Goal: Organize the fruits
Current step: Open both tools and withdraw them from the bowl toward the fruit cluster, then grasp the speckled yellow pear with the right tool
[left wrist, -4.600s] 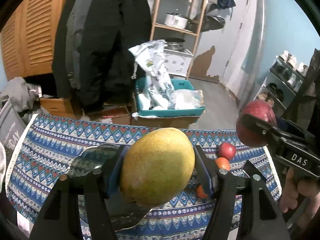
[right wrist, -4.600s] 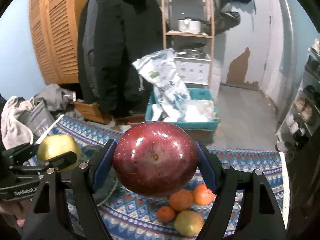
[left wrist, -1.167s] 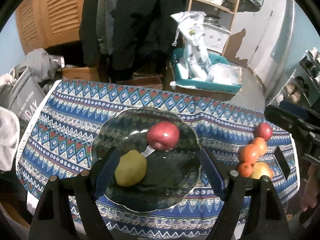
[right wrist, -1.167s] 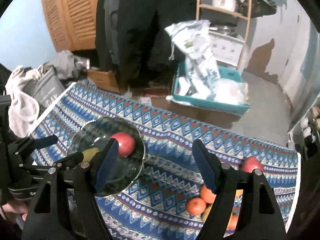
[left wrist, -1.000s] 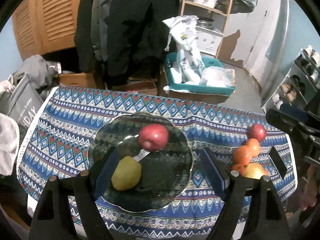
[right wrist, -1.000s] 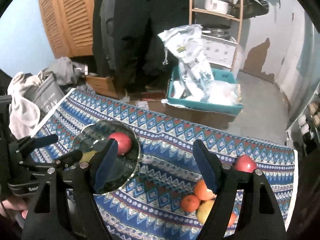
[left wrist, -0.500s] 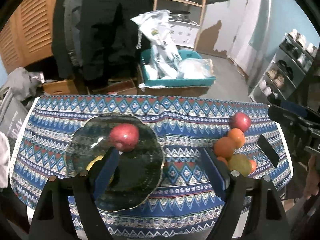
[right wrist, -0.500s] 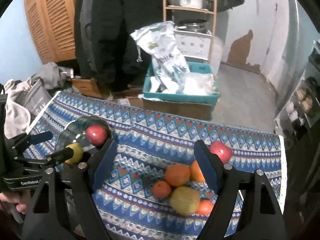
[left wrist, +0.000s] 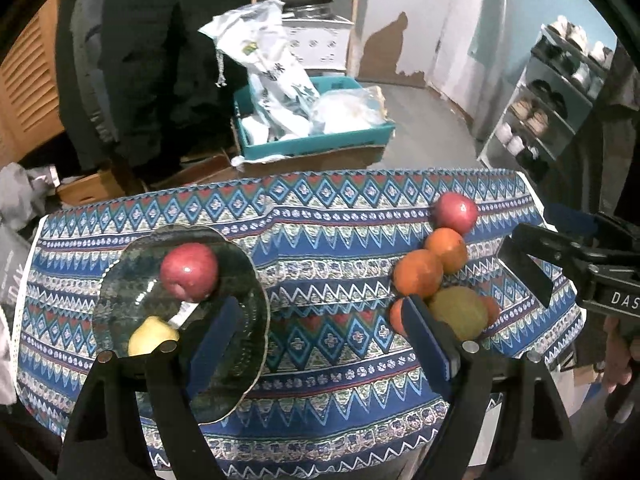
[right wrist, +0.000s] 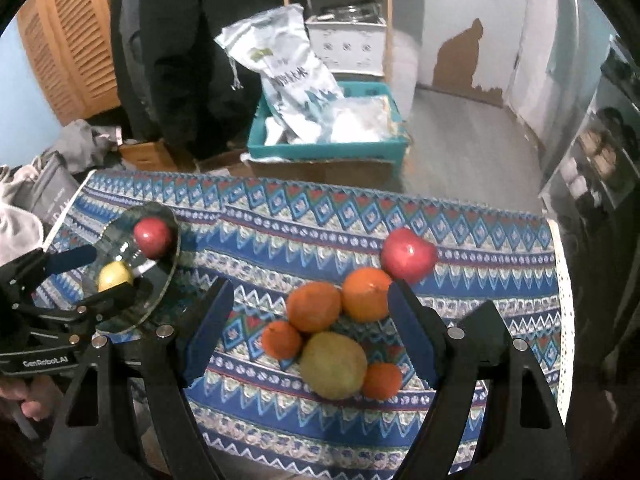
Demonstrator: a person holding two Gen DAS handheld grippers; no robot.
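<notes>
A dark glass plate (left wrist: 240,280) (right wrist: 160,284) on the table's left holds a red apple (left wrist: 189,271) (right wrist: 152,237) and a yellow mango (left wrist: 152,340) (right wrist: 115,275). On the right lies a pile: a red apple (left wrist: 456,212) (right wrist: 408,255), several oranges (left wrist: 418,273) (right wrist: 314,306) and a greenish mango (left wrist: 458,312) (right wrist: 333,364). My left gripper (left wrist: 320,340) is open and empty, above the table between plate and pile. My right gripper (right wrist: 310,328) is open and empty, above the pile.
A blue patterned cloth (left wrist: 328,216) covers the table. Behind it on the floor stand a teal crate with bags (left wrist: 312,136), cardboard boxes, hanging coats and a wooden shelf. A shoe rack (left wrist: 552,92) stands at the right.
Both grippers let go of the mango and the red apple, which now lie on the plate. Both open grippers then swung right towards the fruit pile.
</notes>
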